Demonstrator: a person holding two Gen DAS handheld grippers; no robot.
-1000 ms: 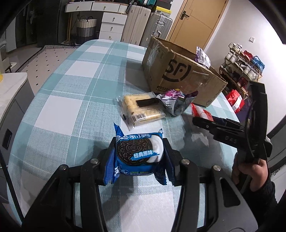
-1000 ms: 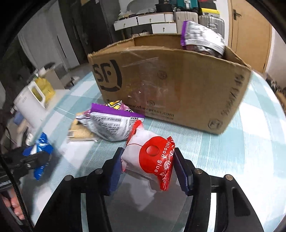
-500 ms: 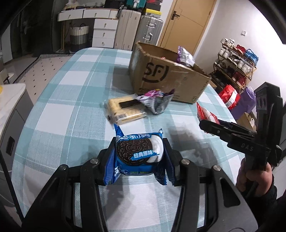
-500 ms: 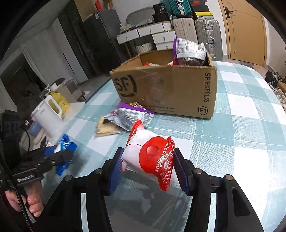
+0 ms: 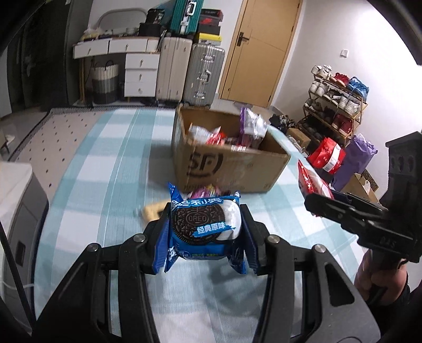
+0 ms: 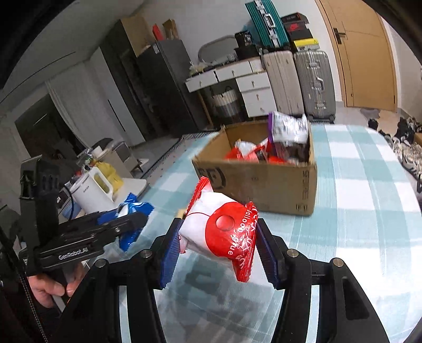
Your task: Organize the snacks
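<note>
Left wrist: tongs pinch Oreo pack (long axis crosswise).

— What stands past the far end of the table?
— A white drawer unit, a striped woven basket to its left, and two upright suitcases, cream and silver, to its right. A teal suitcase lies on top.
— And the wall beyond?
— A closed wooden door.
— Off the table's right edge?
— A shoe rack, with a red bag and a purple bag on the floor.
— Left edge?
— A white kettle on a low counter.
</note>
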